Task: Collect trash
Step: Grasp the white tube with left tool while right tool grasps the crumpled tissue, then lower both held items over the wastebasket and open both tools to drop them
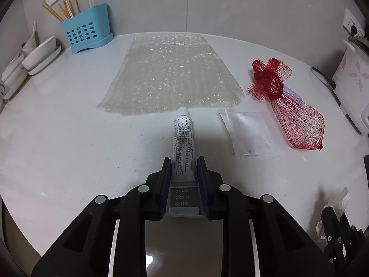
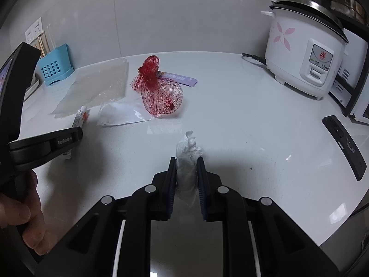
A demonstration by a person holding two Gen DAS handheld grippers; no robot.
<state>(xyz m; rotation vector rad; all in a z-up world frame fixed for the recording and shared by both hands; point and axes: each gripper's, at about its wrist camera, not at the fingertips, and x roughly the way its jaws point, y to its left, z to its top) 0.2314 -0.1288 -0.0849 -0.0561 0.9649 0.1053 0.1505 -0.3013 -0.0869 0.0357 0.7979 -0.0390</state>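
Trash collection on white countertop (image 1: 69, 127): small grey printed ointment tube (image 1: 183, 143) lies lengthwise between left gripper (image 1: 183, 168) jaws, crimped end inward, pads closed against its sides, while right gripper (image 2: 186, 168) pinches crumpled white tissue (image 2: 188, 159) nearby.

1. The counter (image 1: 69, 138) is white.
2. The tube (image 1: 183, 147) is pale grey with black print.
3. The net bag (image 1: 297, 124) is red mesh.
4. The bubble wrap (image 1: 170, 73) is clear with a dotted pattern.
5. The holder (image 1: 87, 30) is light blue with round holes.
6. The rice cooker (image 2: 304, 53) is white with pink petals.
7. The tissue (image 2: 188, 159) is white.
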